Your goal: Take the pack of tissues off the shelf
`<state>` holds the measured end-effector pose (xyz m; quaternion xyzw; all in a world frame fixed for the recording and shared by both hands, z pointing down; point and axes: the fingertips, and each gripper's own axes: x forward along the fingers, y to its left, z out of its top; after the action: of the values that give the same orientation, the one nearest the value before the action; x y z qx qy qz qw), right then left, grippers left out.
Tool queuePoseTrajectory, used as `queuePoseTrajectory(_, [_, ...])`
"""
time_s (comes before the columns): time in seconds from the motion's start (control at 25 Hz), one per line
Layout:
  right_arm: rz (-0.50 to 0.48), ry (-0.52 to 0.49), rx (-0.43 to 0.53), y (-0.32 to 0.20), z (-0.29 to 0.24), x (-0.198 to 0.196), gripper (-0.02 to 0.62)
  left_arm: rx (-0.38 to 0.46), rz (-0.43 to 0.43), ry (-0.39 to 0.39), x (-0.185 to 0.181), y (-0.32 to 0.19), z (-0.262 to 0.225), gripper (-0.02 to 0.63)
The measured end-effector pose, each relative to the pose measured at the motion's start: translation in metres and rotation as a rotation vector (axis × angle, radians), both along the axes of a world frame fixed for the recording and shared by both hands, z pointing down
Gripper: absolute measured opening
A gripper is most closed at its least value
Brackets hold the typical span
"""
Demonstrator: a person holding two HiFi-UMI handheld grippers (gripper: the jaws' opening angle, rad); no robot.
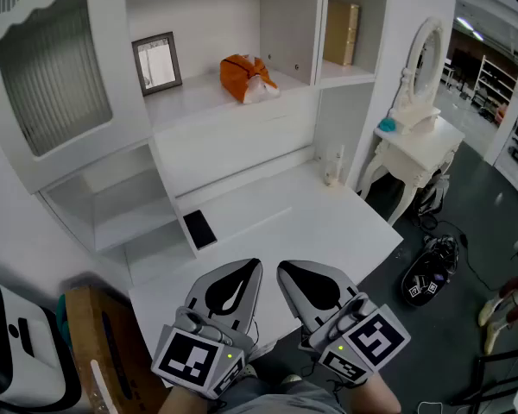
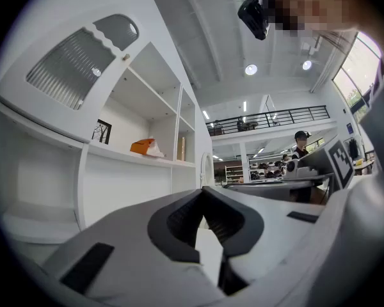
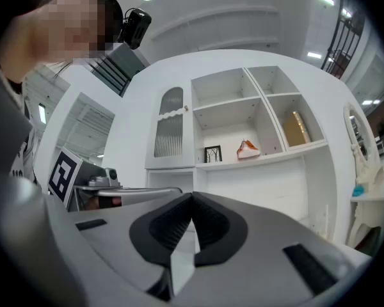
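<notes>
An orange and white pack of tissues lies on the middle shelf of a white wall unit; the same pack of tissues shows small in the left gripper view, and as the pack of tissues in the right gripper view. My left gripper and right gripper hover side by side over the front of the white desk, far below the pack. Both have their jaws shut with nothing between them.
A framed picture stands left of the pack. A tan box fills the right compartment. A black phone lies on the desk. A small white vanity table with an oval mirror stands to the right. A wooden box sits at lower left.
</notes>
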<state>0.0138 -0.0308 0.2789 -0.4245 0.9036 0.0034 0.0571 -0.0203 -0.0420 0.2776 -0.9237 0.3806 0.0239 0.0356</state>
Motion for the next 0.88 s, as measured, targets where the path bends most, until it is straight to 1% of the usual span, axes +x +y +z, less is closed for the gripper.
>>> queuePoseTrajectory(0.64, [0.018,0.019,-0.001,-0.013,-0.003,-0.016,-0.006,0.004,0.025,0.002,-0.013,-0.015,-0.004,0.029])
queuePoseTrajectory(0.88, [0.036,-0.042,-0.009,-0.022,-0.008,-0.018,-0.006,0.005,0.041,0.001,-0.021,-0.025,-0.005,0.029])
